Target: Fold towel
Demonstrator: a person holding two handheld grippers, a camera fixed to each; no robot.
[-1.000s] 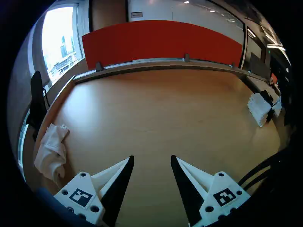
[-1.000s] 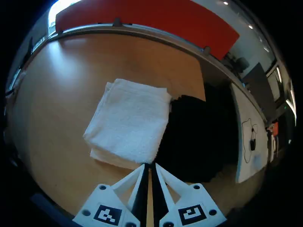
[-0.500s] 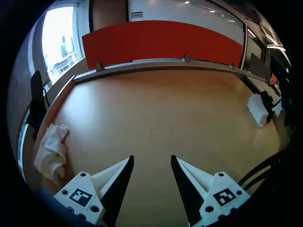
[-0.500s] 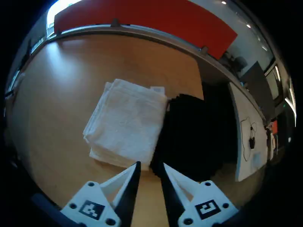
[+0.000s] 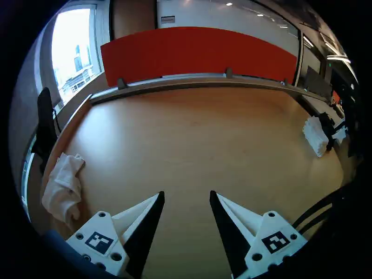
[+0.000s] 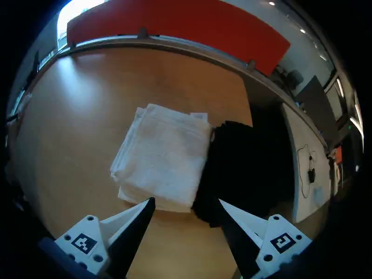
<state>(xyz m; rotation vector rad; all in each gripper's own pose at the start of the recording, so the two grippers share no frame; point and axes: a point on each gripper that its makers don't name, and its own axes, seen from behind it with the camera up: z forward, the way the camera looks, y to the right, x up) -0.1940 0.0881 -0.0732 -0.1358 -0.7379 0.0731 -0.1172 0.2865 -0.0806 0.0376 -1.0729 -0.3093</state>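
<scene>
Wooden table [image 6: 69,121], long, with a red partition [image 6: 186,23] standing along its far edge.

Right gripper [image 6: 186,201]: fingers spread wide, nothing between them. It hangs over the near edge of the folded towel [image 6: 162,158]. In the right gripper view its left fingertip overlaps that edge; cannot tell whether it touches.

The folded towel is white, a squarish stack of several layers. It lies flat on the bare table top, close to the table's right end. A dark mass [image 6: 237,172] lies against the towel's right side, touching it. It is possibly dark folded cloth, but too black to make out.

Left gripper [image 5: 186,193]: fingers parted, holding nothing, low over bare wood near the table's front edge.

In the left gripper view, a crumpled towel [image 5: 63,186], white and unfolded, lies bunched at the table's left edge, just beside the left finger. A dark chair [image 5: 46,125] stands behind it, below a bright window [image 5: 74,51]. Far to the right a small white folded stack [image 5: 316,136] sits on the table with something dark beside it, well apart from this gripper.
</scene>
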